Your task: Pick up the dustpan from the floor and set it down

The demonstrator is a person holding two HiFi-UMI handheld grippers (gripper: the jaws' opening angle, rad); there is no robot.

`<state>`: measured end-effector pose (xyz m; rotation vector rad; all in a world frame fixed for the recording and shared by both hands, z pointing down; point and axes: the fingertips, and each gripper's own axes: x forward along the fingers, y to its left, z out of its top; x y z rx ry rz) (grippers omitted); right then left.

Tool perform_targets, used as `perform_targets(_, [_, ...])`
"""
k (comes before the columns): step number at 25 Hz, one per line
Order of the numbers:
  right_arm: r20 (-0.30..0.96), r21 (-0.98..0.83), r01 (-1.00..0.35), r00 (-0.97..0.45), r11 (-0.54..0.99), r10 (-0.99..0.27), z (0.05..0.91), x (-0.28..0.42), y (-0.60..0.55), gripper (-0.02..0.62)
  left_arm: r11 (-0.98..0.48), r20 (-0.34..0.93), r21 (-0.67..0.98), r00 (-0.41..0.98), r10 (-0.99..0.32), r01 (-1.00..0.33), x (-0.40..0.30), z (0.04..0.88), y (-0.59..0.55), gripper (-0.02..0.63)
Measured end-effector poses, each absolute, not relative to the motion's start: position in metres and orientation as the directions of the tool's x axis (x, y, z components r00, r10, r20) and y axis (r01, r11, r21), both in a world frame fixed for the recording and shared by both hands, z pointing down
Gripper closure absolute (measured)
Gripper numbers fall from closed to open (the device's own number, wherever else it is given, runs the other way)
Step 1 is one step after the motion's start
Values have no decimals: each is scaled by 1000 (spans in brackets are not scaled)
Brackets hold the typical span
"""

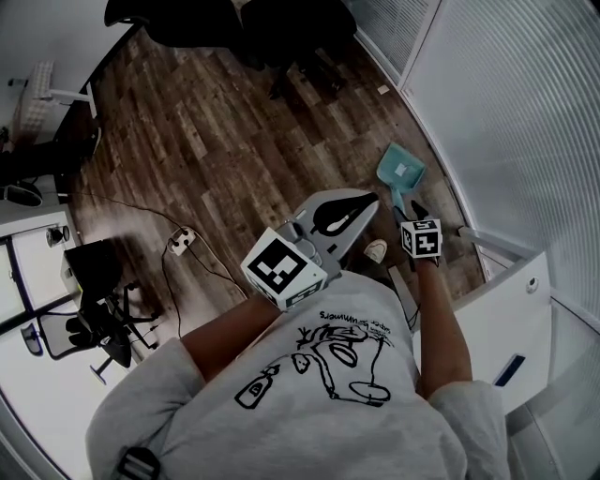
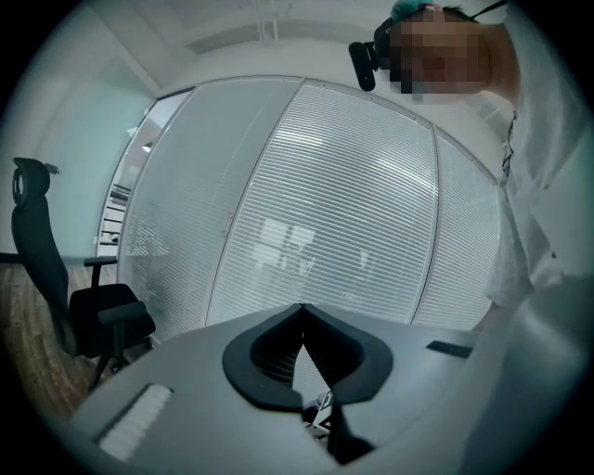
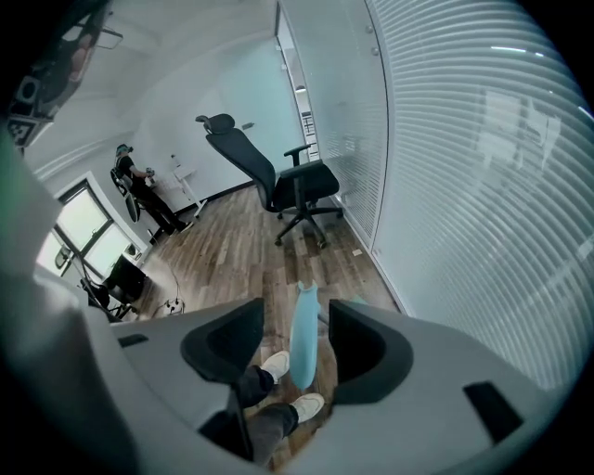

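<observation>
This is an office, I think. A black swivel chair [image 3: 292,181] with headrest, armrests and wheels stands at the upper middle of the right gripper view. More such chairs [image 1: 225,23] are at the top of the head view, and another dark one [image 1: 98,305] is at its lower left. On the right side of the head view runs a glass wall [image 1: 506,112] covered with thin white blinds [image 3: 483,186]. The floor [image 1: 216,141] is wood-look planks. A power strip [image 1: 182,241] lies on it, left of centre in the head view.
</observation>
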<state>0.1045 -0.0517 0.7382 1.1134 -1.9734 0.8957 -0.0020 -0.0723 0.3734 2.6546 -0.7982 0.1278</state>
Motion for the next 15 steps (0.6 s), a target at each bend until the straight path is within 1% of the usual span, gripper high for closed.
perform_targets(15, [861, -261, -893, -387, 367, -330, 788, 103, -50, 402, -757, 226, 330, 826, -516, -563, -12, 389, -66, 604])
